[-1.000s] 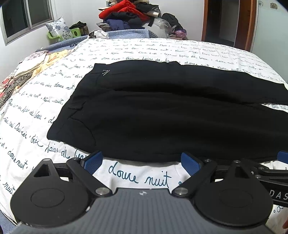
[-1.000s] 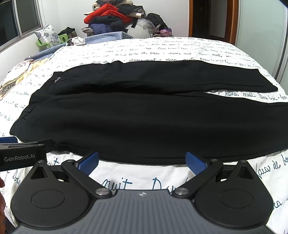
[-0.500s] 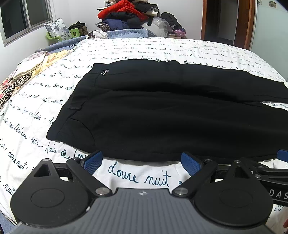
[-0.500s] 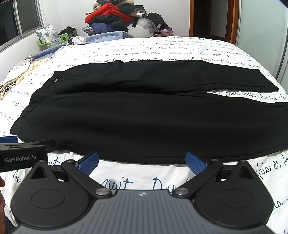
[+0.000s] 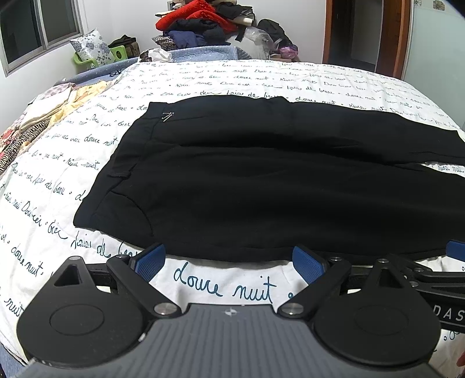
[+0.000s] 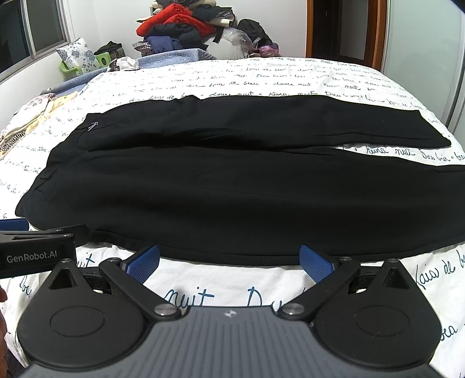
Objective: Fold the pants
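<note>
Black pants (image 5: 261, 180) lie flat on the white bedspread with script print (image 5: 226, 84), waistband to the left, both legs running right; they also show in the right wrist view (image 6: 232, 180). My left gripper (image 5: 229, 258) is open and empty, its blue fingertips just at the near hem, toward the waist end. My right gripper (image 6: 229, 258) is open and empty at the near edge of the closer leg. The left gripper's body shows in the right wrist view at the lower left (image 6: 35, 253).
A heap of clothes (image 5: 203, 26) sits past the far end of the bed. A green basket with a floral pillow (image 5: 93, 52) stands by the window. Patterned fabrics (image 5: 32, 128) lie along the bed's left side. A doorway (image 5: 366, 32) is at the far right.
Both grippers have crept slightly forward toward the near edge of the pants. The pants have not moved and both grippers stay open.
</note>
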{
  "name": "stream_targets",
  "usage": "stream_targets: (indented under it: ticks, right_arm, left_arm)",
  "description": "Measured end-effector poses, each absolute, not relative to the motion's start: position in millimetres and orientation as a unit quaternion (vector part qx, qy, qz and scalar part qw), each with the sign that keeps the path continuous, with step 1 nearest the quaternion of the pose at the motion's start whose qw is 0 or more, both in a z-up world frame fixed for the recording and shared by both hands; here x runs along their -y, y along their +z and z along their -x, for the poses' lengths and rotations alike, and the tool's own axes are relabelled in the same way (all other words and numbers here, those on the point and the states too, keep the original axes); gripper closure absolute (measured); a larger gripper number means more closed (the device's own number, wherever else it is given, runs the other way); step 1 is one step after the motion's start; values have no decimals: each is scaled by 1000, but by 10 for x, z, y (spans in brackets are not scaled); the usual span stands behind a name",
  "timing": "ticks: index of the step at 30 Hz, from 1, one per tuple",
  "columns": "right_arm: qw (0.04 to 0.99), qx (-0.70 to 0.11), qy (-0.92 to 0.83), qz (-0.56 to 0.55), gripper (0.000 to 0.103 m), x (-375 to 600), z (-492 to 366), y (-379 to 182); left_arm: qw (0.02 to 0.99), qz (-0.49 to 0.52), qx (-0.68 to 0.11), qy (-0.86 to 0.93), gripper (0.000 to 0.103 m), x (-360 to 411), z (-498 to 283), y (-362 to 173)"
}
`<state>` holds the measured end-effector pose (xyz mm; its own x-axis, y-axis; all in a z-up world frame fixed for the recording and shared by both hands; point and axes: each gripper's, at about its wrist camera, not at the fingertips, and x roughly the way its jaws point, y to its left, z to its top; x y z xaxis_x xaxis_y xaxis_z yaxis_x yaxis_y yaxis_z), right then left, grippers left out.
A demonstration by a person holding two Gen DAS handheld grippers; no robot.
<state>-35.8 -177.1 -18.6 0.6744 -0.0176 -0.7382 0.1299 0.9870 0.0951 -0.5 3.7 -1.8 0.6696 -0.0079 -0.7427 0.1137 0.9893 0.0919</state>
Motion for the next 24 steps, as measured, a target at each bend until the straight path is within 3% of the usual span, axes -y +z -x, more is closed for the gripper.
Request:
stream_targets:
  ticks: [24]
  right_arm:
    - [909,-408,-39,-70,0,1751,328,-243]
  left_arm:
    - [911,-65,-406,-38,9,-39,-14,-37]
